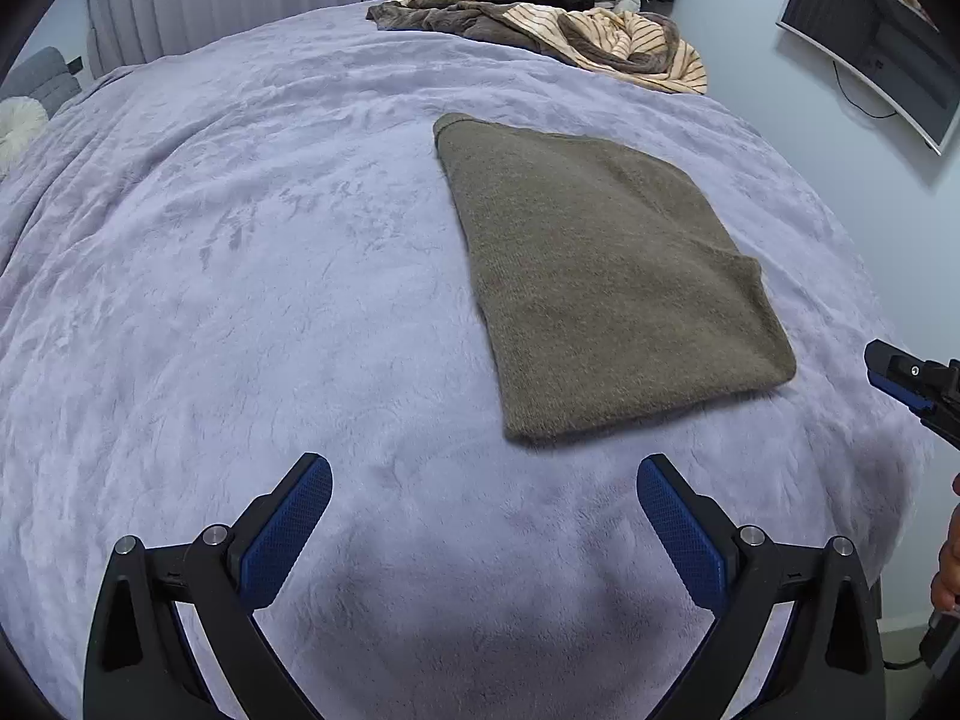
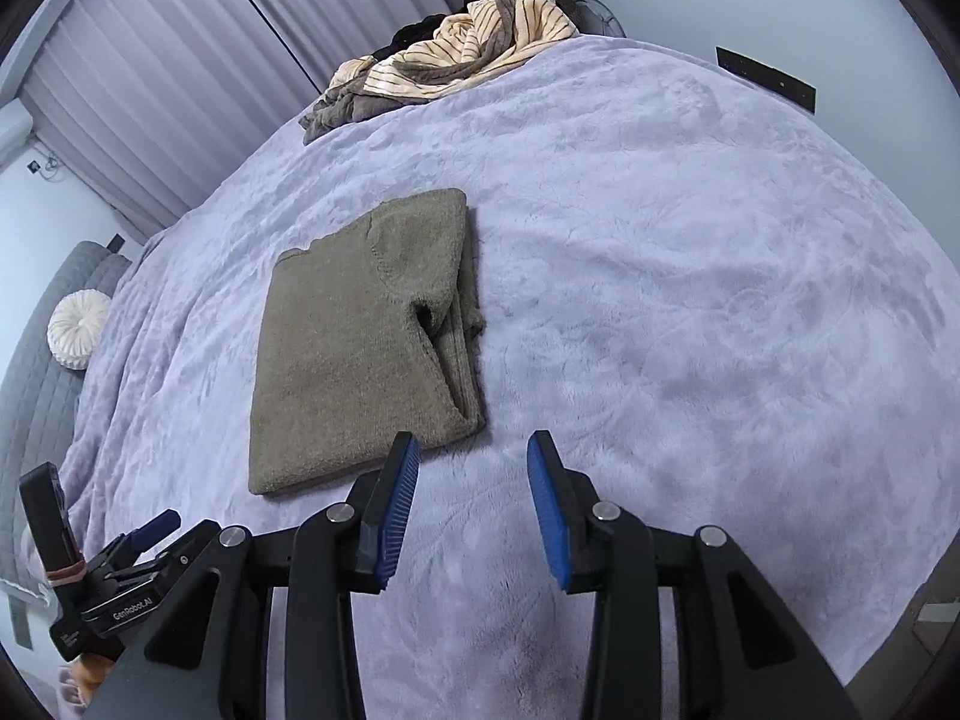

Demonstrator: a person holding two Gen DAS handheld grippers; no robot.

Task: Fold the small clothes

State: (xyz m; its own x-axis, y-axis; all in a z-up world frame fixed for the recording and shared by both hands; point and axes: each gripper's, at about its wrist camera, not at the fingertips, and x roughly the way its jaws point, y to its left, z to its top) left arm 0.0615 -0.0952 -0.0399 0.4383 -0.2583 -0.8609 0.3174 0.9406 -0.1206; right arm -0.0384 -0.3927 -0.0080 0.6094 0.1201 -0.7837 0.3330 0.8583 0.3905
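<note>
An olive-green knit sweater [image 1: 606, 276] lies folded flat on the lilac fleece blanket [image 1: 270, 276]. In the right wrist view the sweater [image 2: 354, 348] shows a folded sleeve along its right side. My left gripper [image 1: 483, 474] is open and empty, just short of the sweater's near edge. My right gripper [image 2: 473, 450] is open and empty, close to the sweater's near right corner. The right gripper's tip also shows at the right edge of the left wrist view [image 1: 894, 375]. The left gripper shows at the lower left of the right wrist view [image 2: 111, 564].
A pile of striped cream and brown clothes [image 1: 600, 39] lies at the far edge of the bed, also seen in the right wrist view [image 2: 444, 66]. A monitor [image 1: 870, 36] hangs on the right wall. A round white cushion [image 2: 78, 330] sits on a grey chair.
</note>
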